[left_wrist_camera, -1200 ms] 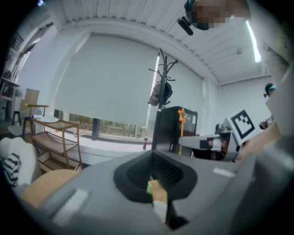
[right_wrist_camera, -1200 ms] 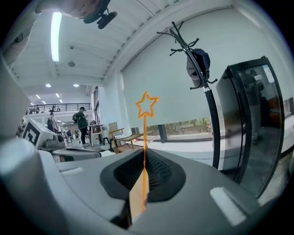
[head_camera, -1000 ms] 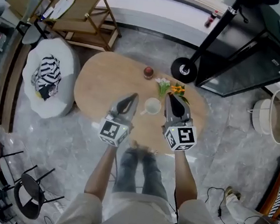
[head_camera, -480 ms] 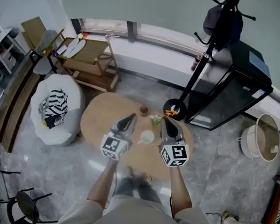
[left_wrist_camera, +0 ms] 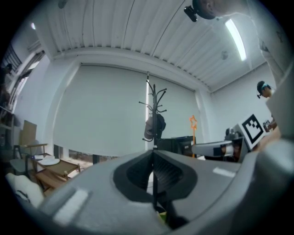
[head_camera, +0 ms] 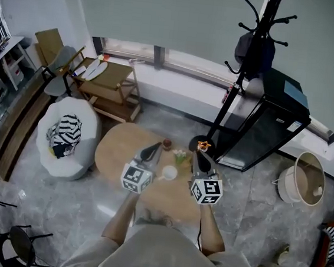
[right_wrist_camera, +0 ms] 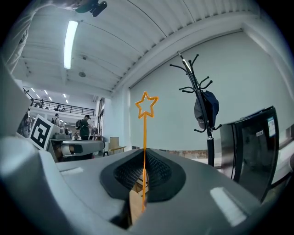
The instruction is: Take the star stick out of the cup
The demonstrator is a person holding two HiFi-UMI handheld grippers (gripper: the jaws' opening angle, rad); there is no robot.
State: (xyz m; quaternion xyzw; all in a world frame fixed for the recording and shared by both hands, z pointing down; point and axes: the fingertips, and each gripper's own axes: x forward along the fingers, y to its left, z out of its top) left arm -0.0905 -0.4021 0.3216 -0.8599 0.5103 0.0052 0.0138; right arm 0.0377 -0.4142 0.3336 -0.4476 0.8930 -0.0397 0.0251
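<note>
The right gripper (right_wrist_camera: pixel 144 160) pinches the orange star stick (right_wrist_camera: pixel 145 120) upright, its star at twelve o'clock. The left gripper (left_wrist_camera: pixel 153 160) is closed, seemingly empty.

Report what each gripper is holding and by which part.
The right gripper is shut on the star stick, pinching the lower part of its thin stem; the star stands above the jaws. The left gripper is shut and holds nothing.

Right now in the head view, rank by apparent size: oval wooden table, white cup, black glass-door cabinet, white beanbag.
Black glass-door cabinet and oval wooden table: about alike, the taller cabinet nearer the camera, so unranked.
Then white beanbag.
White cup smallest.
</note>
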